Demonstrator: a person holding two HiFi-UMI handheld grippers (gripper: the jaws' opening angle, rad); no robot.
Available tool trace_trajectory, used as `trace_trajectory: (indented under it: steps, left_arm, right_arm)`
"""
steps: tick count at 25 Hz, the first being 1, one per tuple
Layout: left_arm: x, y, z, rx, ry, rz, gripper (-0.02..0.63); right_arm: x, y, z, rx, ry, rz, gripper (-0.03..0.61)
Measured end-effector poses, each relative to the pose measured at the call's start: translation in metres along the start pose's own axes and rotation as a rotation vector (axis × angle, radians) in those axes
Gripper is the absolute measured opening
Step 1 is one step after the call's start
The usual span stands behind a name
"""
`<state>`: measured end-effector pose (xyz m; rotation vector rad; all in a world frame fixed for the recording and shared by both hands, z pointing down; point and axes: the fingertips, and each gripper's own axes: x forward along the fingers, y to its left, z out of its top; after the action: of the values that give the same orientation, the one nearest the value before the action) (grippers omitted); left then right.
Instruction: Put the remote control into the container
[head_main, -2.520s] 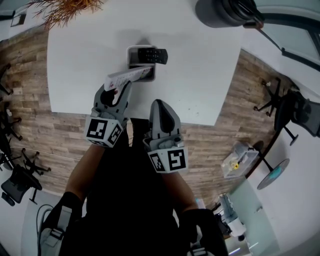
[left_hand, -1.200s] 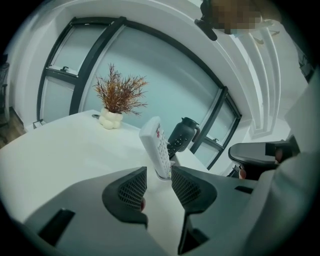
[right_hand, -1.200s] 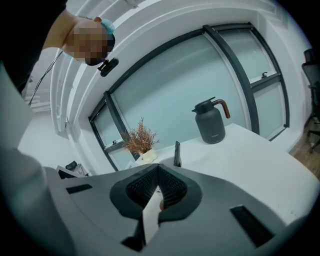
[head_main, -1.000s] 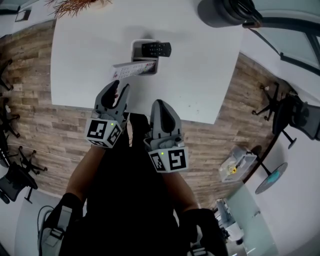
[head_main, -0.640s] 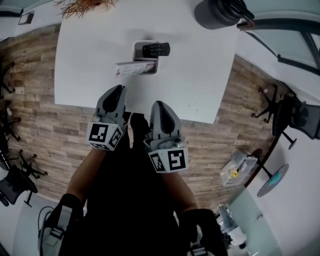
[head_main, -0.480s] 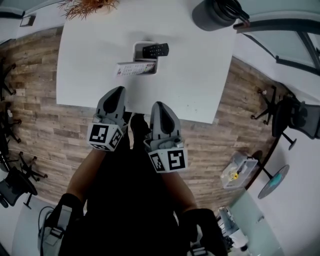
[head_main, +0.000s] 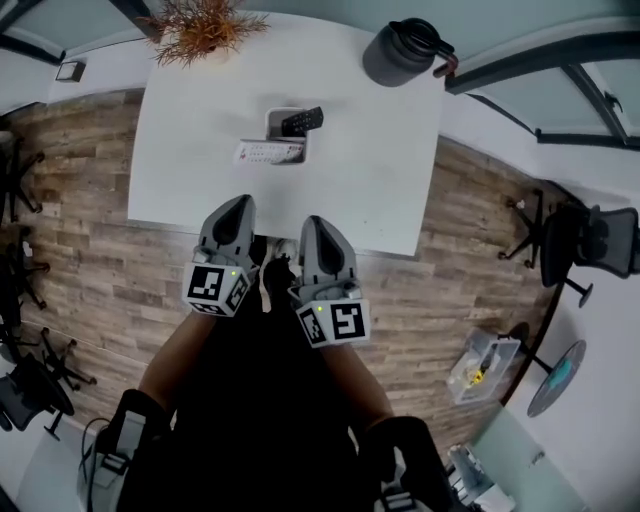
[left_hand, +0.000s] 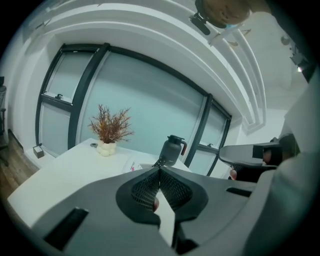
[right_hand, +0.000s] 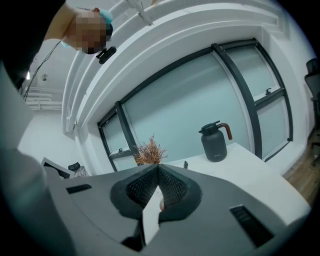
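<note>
Remote: slim black bar atop white rect. container.

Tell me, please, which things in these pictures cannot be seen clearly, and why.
1. Container inside: head view, too small, covered by the black remote.
2. White remote: head view, too small to tell if it touches the container.
3. Left gripper view: the shut left gripper hides most of the container.
4. Right gripper view: the shut right gripper hides the container.
</note>
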<state>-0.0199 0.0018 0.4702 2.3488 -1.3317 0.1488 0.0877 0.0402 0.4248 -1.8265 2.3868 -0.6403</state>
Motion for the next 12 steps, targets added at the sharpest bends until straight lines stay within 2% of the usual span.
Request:
trace_trajectory:
  steps: [12]
  left_arm:
    - [-0.046,-0.049,0.047,0.103,-0.090,-0.011,0.009]
  right_arm:
    - [-0.042,0.016,0.045,-0.060,-0.106,0.040,0.005]
